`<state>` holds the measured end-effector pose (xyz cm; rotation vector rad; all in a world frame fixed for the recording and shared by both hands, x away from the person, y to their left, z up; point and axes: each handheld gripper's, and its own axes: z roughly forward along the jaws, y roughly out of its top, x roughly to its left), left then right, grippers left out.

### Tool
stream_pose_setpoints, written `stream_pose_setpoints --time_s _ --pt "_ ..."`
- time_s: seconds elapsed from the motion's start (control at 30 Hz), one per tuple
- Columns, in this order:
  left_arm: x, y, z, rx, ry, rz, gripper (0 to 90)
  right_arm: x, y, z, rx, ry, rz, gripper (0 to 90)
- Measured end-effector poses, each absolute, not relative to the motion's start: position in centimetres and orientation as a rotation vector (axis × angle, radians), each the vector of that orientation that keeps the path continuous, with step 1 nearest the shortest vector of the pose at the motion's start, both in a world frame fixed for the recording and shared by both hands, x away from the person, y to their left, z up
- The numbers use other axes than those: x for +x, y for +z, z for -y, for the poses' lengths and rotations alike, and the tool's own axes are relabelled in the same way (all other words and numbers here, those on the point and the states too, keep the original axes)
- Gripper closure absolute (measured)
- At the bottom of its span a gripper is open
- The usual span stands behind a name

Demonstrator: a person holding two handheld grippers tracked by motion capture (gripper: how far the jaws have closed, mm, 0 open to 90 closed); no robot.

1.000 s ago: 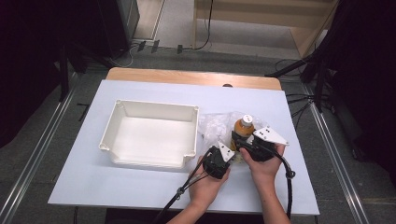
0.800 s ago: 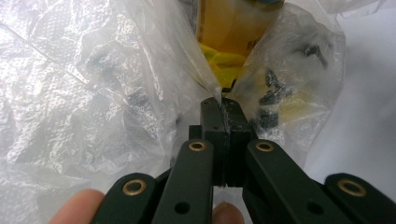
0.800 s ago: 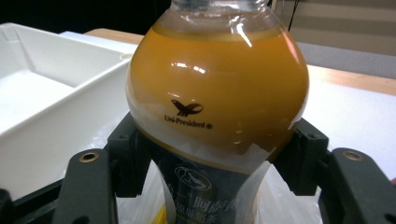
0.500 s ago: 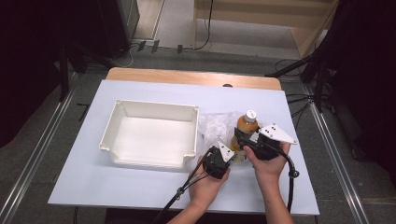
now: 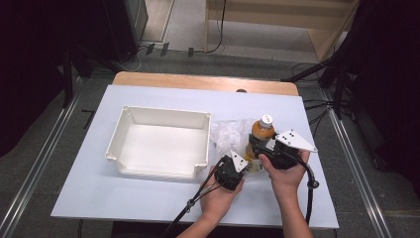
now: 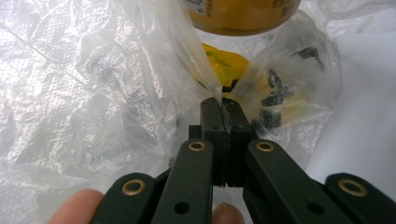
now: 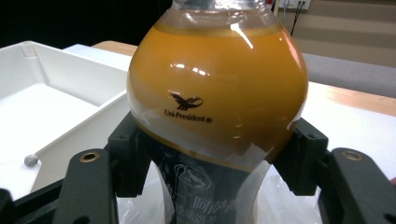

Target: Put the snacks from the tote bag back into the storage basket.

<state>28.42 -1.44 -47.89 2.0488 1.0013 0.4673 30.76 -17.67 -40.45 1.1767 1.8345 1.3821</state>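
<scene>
The bottle (image 5: 261,135) of orange drink stands upright near the right front part of the bench (image 5: 163,198), its lower part sitting in a clear plastic bag (image 5: 230,134) that lies crumpled just right of the white tray (image 5: 198,171). The right tongs (image 5: 256,148) are clamped on the bottle at the narrow waist under its round shoulder; in the right gripper view the two black pads (image 7: 128,158) press on either side of the bottle (image 7: 217,107) below the bulge. The left tongs (image 5: 241,166) are closed tight on a pinch of the bag's film, seen in the left gripper view where the film (image 6: 215,88) runs straight into the shut tips (image 6: 223,109).

The bottle looks nearly full, so it is likely fairly heavy for its size, stiff enough not to dent under the pads, and smooth, with a glossy label that could slide. The waist is the sensible hold: the wider shoulder above acts as a stop if the grip slips. The bag is the opposite: thin, limp, light and slick, apt to cling to the bottle and to tear if yanked, so a pinch near its mouth, held low against the bench, suits it best.

The tray is empty, and it touches neither the bottle nor the tongs.
</scene>
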Motion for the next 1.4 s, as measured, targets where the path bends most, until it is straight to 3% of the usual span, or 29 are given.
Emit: stream_pose_setpoints --time_s 0.23,0.4,1.0,1.4 --pt "27.9 -47.2 0.1 1.940 0.408 -0.942 60.5 30.6 -39.8 18.1 1.182 1.400 -1.812 37.4" --pt "26.8 -46.4 -0.5 1.911 0.411 -0.887 52.6 30.6 -39.4 18.4 1.201 1.408 -1.794 37.4" --pt "25.8 -43.5 -3.3 1.845 0.415 -0.869 51.1 29.5 -37.0 18.2 1.151 1.425 -1.775 37.4" --pt "25.0 -42.0 -5.9 1.797 0.424 -0.831 40.1 29.4 -36.9 17.3 1.144 1.438 -1.787 37.4"
